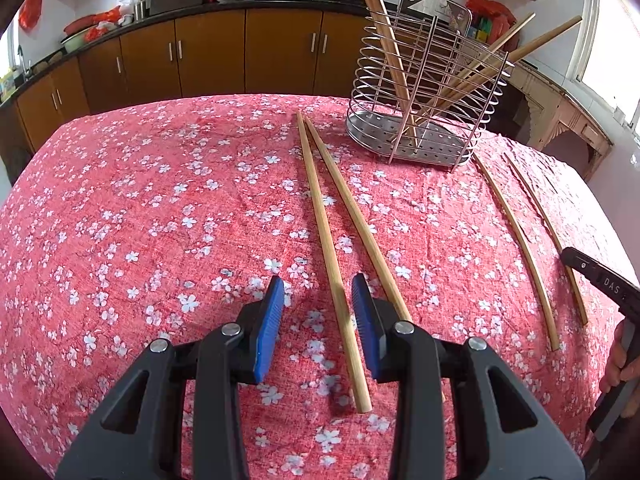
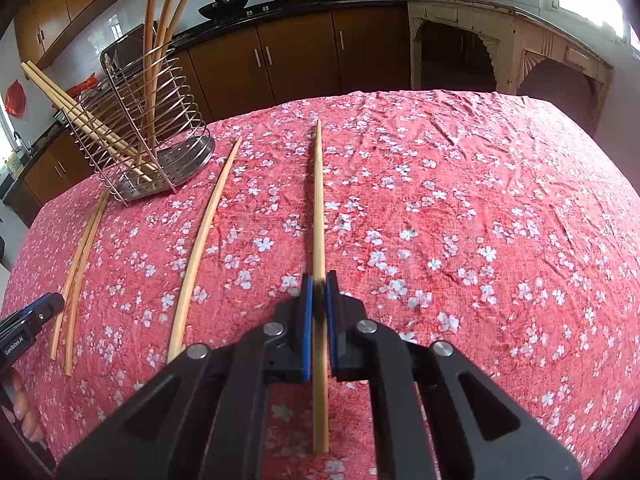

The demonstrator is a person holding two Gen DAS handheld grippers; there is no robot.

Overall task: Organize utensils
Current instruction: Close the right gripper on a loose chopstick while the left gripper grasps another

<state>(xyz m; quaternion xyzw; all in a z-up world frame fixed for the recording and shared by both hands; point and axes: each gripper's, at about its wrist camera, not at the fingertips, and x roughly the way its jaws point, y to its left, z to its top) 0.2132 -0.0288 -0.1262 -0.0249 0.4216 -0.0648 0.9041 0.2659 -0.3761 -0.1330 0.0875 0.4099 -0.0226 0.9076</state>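
A wire utensil holder (image 1: pixel 424 92) stands at the far side of the table and holds several wooden chopsticks; it also shows in the right wrist view (image 2: pixel 140 128). My left gripper (image 1: pixel 318 292) is open, its blue pads either side of one chopstick (image 1: pixel 326 236) of a pair lying flat; the other chopstick (image 1: pixel 352 212) lies just right of it. My right gripper (image 2: pixel 319 284) is shut on a chopstick (image 2: pixel 319 200) that points away along the cloth. Another loose chopstick (image 2: pixel 204 236) lies to its left.
The table carries a red floral cloth (image 1: pixel 160 200). Brown kitchen cabinets (image 1: pixel 208 52) and a counter with woks stand behind. A pale wooden side table (image 2: pixel 512 36) stands at the right. The right gripper's body (image 1: pixel 608 284) shows at the left view's right edge.
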